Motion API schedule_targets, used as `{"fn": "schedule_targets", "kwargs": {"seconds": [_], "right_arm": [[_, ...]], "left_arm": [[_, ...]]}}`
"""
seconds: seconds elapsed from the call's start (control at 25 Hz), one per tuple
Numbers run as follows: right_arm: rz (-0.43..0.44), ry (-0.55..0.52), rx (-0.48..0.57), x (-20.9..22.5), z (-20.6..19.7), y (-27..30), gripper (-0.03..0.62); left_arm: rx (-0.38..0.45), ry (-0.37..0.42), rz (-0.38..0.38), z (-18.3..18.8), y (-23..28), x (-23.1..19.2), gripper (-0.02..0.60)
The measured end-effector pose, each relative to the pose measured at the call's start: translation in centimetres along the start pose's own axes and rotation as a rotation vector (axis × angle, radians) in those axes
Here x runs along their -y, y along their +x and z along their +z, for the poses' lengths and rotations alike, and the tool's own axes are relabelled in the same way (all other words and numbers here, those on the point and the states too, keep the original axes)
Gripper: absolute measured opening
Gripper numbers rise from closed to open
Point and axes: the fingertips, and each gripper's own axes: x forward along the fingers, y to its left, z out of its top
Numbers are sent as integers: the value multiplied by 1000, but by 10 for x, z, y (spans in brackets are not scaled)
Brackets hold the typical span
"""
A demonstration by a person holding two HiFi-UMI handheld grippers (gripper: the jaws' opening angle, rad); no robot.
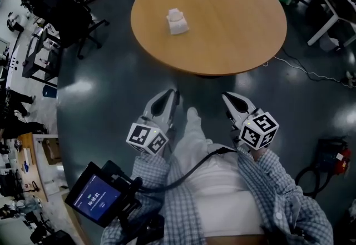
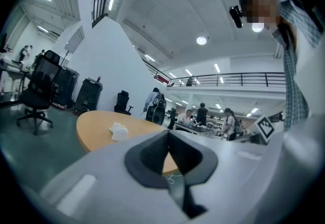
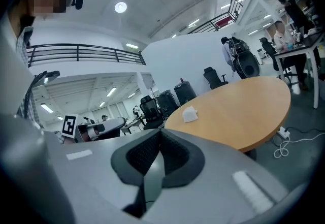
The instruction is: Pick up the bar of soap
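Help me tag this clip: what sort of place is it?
Likely a big open-plan office or lab hall: swivel chairs, people at desks, and a railed balcony overhead, around a round table.

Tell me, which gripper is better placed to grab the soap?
Probably the left gripper: the bar of soap lies almost straight ahead of it, while the right gripper sits farther aside. Both are shut.

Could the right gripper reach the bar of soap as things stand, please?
Probably not yet: the right gripper hangs shut, short of the table, and the soap lies farther in. Nothing blocks it.
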Motion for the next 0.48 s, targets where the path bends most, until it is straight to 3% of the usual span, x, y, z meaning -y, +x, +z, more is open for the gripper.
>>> {"fn": "schedule_targets", "kwargs": {"seconds": [0.48], "right_arm": [[-59,15,-1,64,39,85,3]], "left_arm": [[-28,-20,-69,4,101,-77,-3]]}}
